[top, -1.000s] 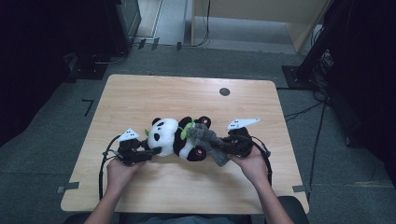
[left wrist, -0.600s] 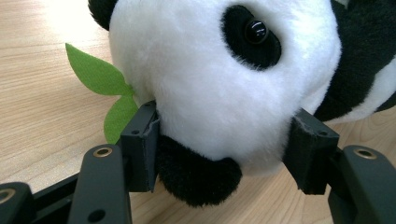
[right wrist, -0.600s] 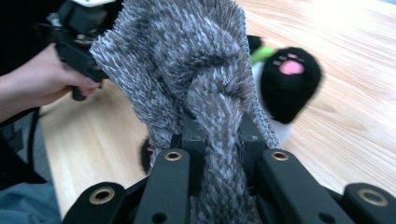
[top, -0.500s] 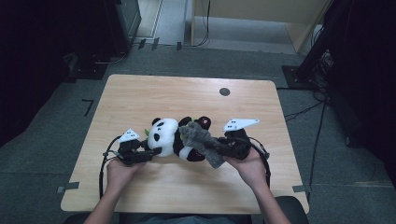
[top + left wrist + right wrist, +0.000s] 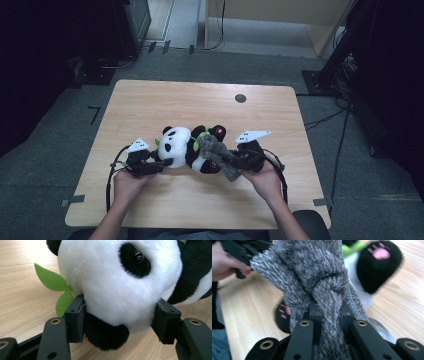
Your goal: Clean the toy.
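High view: The plush panda lies on its side on the wooden worktop, in the near half, head toward the left. A grey fuzzy cloth rests across its body on the right side. The left gripper meets the panda's head from the left. The right gripper meets the grey fuzzy cloth from the right. A dark round mark sits on the far part of the worktop, well apart from the panda.

Left gripper view: The left gripper is clamped on the panda's white head, one jaw on each side, pads pressed into the fur. A green felt leaf protrudes just beside the left jaw.

Right gripper view: The right gripper is drawn together on a bunched fold of the grey fuzzy cloth, which rises between its jaws. A black paw with pink pads shows behind the cloth. The other hand appears at upper left.
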### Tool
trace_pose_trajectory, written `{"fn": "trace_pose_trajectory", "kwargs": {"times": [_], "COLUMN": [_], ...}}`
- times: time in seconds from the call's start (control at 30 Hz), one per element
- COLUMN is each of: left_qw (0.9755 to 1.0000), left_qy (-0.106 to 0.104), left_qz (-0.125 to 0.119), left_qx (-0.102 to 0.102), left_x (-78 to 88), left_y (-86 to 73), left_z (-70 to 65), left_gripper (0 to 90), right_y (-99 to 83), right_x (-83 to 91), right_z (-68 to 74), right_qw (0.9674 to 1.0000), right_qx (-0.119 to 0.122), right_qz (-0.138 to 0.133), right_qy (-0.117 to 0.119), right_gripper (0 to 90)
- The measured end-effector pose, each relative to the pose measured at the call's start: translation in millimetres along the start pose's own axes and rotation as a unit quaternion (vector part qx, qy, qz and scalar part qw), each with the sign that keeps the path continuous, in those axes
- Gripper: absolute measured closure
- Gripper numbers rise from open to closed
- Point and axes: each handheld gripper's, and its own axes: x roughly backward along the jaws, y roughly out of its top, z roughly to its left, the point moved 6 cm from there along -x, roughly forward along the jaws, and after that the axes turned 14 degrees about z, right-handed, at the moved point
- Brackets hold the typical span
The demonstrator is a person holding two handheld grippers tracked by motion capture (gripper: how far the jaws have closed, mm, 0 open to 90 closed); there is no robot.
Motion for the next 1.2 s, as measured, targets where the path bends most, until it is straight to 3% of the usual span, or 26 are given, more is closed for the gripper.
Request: {"fn": "trace_pose_trajectory", "kwargs": {"times": [0.17,0.3,0.43,0.67,0.83,0.97,1.1,1.2], "left_qw": [1.0,1.0,1.0,1.0,1.0,1.0,1.0,1.0], "left_qy": [-0.001,0.0,0.0,0.0,0.0,-0.001,-0.002,-0.001], "left_qz": [0.0,0.001,0.0,0.001,0.0,0.003,0.003,0.004], "left_qx": [0.0,0.0,0.0,-0.001,-0.001,-0.003,-0.002,-0.004], "left_x": [0.1,0.3,0.2,0.4,0.2,0.5,0.6,0.6], "left_y": [0.2,0.3,0.4,0.4,0.5,0.7,0.9,0.8], "left_z": [0.4,0.2,0.0,0.0,0.3,0.5,0.8,0.7], "left_gripper": [37.5,37.5,37.5,37.5,37.5,37.5,37.5,37.6], "right_y": [-3.7,1.4,12.5,36.3,50.9,56.0,50.1,43.6], "right_x": [7.1,18.8,27.8,26.6,12.3,-9.2,-41.1,-63.4], "right_z": [-8.6,-2.7,16.0,64.0,98.4,119.0,126.2,121.0], "right_qw": [0.9999,0.9997,0.9993,0.997,0.9923,0.9888,0.9871,0.9876], "right_qx": [-0.015,-0.013,0.011,0.064,0.106,0.126,0.133,0.138], "right_qz": [-0.005,-0.022,-0.032,-0.026,-0.022,0.001,0.034,0.052], "right_qy": [-0.003,0.006,0.013,0.036,0.061,0.079,0.082,0.054], "right_gripper": [79.1,79.2,79.1,79.1,79.1,79.2,79.2,79.2]}}
